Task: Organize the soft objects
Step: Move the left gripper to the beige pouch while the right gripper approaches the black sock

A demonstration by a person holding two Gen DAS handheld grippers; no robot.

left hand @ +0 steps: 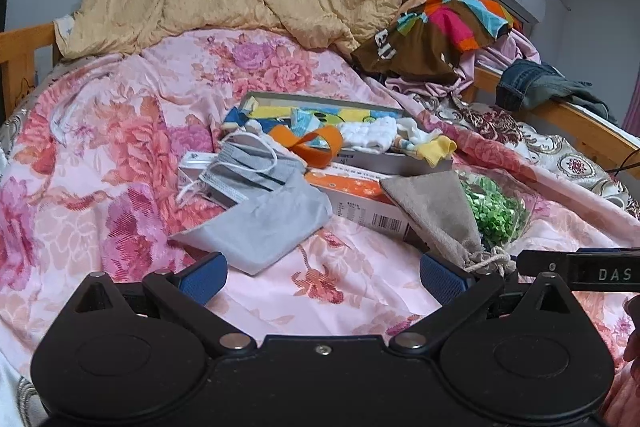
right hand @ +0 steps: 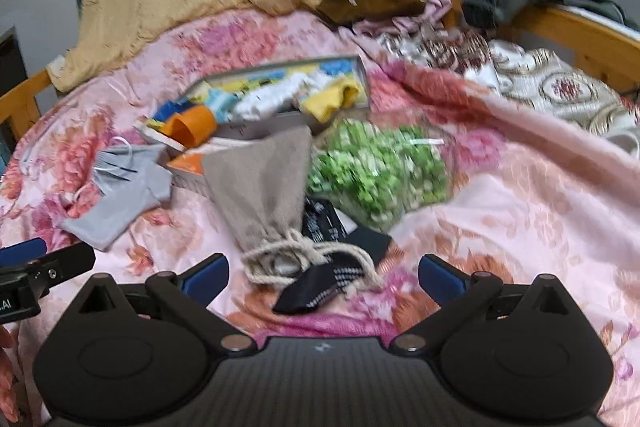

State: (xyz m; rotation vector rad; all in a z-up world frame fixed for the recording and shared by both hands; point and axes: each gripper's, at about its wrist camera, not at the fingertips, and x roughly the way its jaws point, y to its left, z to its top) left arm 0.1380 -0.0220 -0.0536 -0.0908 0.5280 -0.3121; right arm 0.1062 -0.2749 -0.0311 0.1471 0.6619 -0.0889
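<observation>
Above the floral bedspread (left hand: 100, 187), left gripper (left hand: 322, 277) hovers level, jaws spread; right gripper (right hand: 324, 275) likewise, straddling the drawstring pouch (right hand: 260, 179).

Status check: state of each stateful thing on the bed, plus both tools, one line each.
left tool: open, holding nothing, low over the bedspread
right tool: open, holding nothing
beige drawstring pouch: cinched shut, lying flat, cord loose
grey box of socks: lid off, socks spilling over the rim
bag of green pieces: lying flat; seal unclear
grey face masks: loose stack, ear loops splayed
grey fabric pouch: flat, looks empty
</observation>
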